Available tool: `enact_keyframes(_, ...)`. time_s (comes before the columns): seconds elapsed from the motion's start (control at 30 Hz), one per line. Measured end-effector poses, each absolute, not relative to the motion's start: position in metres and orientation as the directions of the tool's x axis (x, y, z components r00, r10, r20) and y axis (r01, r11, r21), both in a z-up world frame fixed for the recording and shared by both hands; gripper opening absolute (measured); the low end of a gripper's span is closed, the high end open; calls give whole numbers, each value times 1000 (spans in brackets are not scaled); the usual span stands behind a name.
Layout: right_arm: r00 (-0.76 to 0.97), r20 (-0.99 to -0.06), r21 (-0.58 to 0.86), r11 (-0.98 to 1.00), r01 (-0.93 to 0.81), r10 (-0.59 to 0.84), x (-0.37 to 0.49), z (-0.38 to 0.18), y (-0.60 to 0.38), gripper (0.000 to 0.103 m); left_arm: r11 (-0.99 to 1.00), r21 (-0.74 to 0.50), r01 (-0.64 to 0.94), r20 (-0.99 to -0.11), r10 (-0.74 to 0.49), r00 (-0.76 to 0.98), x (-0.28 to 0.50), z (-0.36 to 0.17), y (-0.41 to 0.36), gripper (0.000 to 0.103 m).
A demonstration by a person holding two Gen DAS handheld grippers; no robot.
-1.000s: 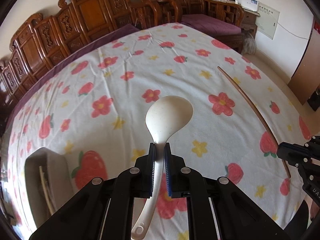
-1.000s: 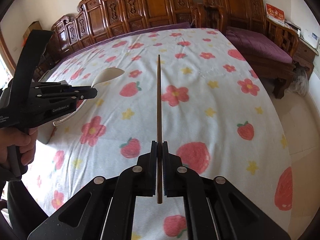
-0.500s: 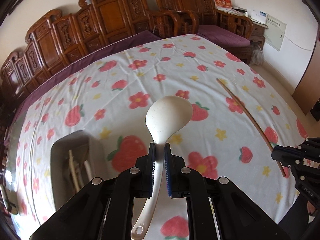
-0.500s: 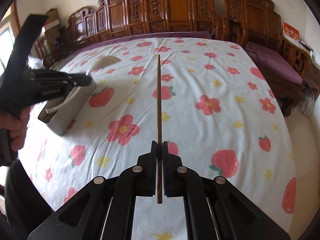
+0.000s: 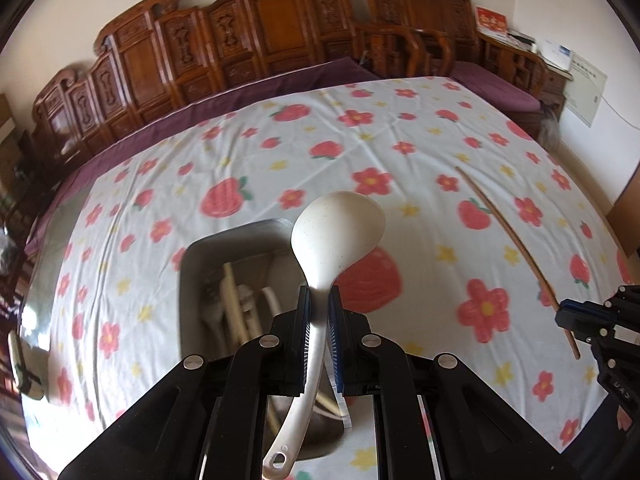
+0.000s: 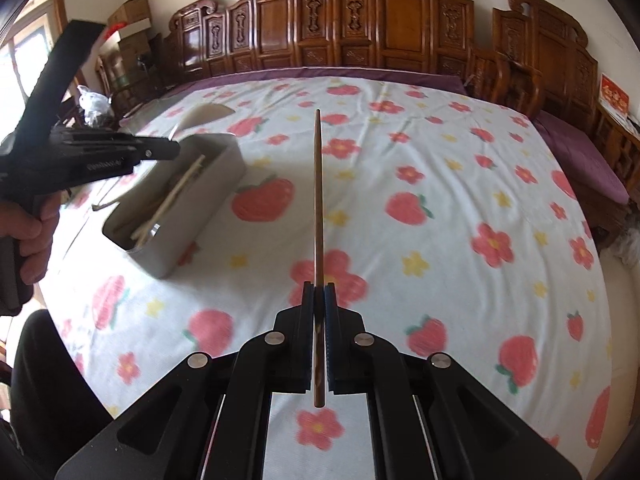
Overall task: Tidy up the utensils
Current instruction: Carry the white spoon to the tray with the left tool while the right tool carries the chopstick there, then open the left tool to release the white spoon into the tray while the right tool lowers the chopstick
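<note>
My left gripper (image 5: pixel 318 300) is shut on the handle of a white ladle (image 5: pixel 340 228), whose bowl points forward and hangs over the right rim of a grey utensil box (image 5: pixel 192 264). Several pale utensils lie inside that box. My right gripper (image 6: pixel 319 292) is shut on a thin brown chopstick (image 6: pixel 318 200) that points straight ahead above the cloth. In the right wrist view the grey box (image 6: pixel 216 192) stands to the left, with the left gripper (image 6: pixel 160 150) above it. The left wrist view shows the chopstick (image 5: pixel 508 236) and the right gripper (image 5: pixel 568 316) at the right edge.
A white cloth with strawberries and flowers (image 6: pixel 440 200) covers the table. Carved wooden chairs (image 6: pixel 360 28) line its far side, and a purple-cushioned bench (image 6: pixel 580 152) stands to the right. A person's hand (image 6: pixel 28 236) grips the left tool's handle.
Both grippers have swung left across the table with their utensils. The grey box has come from the left edge of the left wrist view to just under the ladle.
</note>
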State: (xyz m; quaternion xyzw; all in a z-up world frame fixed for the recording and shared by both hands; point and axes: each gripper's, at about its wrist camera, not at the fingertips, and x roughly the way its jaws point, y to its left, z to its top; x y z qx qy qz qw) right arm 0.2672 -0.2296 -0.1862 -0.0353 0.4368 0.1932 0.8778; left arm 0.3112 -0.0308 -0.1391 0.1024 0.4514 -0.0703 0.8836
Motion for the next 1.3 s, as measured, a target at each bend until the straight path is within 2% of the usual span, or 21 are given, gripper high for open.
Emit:
enact_keyframes(0.4,542,-764,110,899,-423,349,271,-164,-174,6,992,73,100,-837,7,547,322,-165,26,8)
enact_keyframes(0.73,519,-782,99,891,-444,345,279,-172,-144,6,995,28,97,-842,-29,538,327,-171,50,9)
enact_keyframes(0.8,513,-786,98,889,-447,345,280,-175,-138,6,995,21,99,-841,-36,540,326,-172,55,12)
enact_keyframes(0.87,506,-790,100,886,-452,347,282,-177,-131,6,995,10,100,-837,-47,546,323,-170,60,23)
enact_keyframes(1.3,474,-788,141,865,-482,393,295,-183,-75,6,994,-12,111,-800,-76,595,306,-146,94,24)
